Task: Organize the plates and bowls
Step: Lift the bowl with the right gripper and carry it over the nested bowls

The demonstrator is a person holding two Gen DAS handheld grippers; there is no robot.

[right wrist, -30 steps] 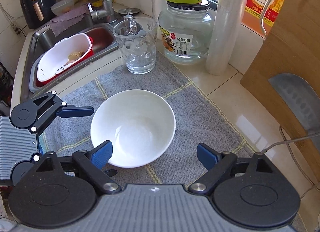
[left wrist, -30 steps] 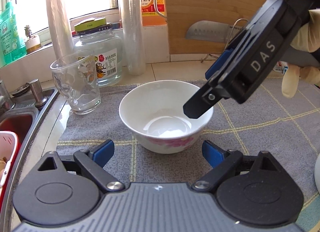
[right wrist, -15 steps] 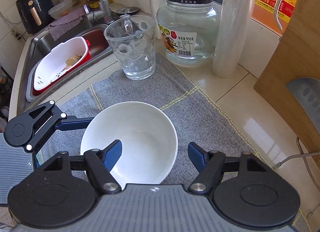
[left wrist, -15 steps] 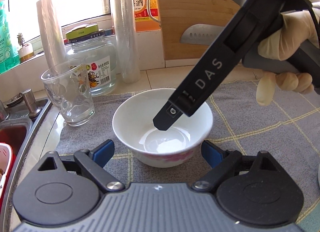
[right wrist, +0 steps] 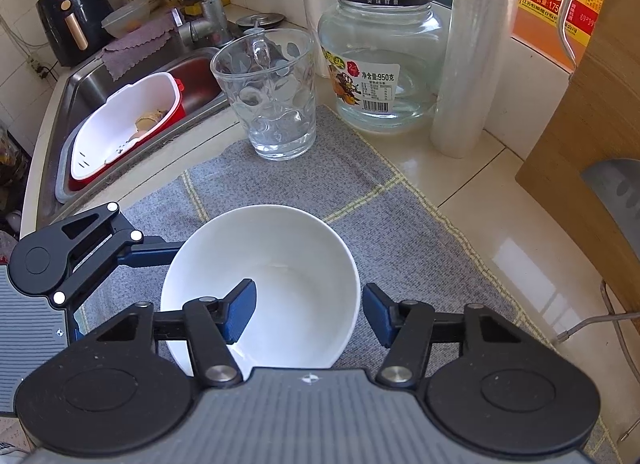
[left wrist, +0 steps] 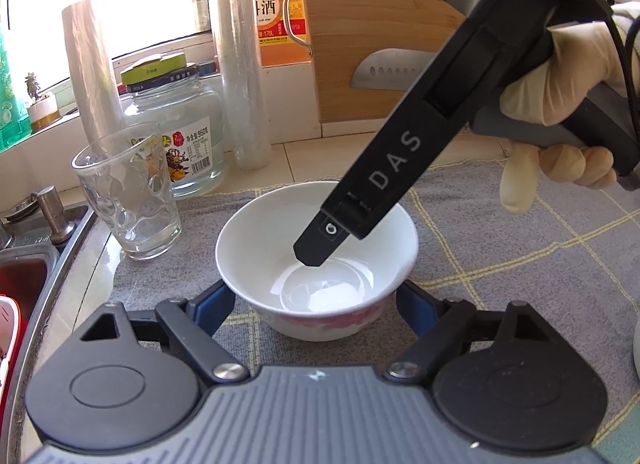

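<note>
Right wrist view: the white bowl (right wrist: 280,260), seated on the grey mat (right wrist: 384,232), is straddled at its rim by the spread right gripper (right wrist: 308,310) and flanked by the spread left gripper (left wrist: 310,306), so tipping is risked if closure is off-centre.

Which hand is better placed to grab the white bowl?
Right. The right gripper already straddles the round white ceramic bowl's rim, one finger inside, one outside. The left gripper only flanks the bowl's base, jaws open.
</note>
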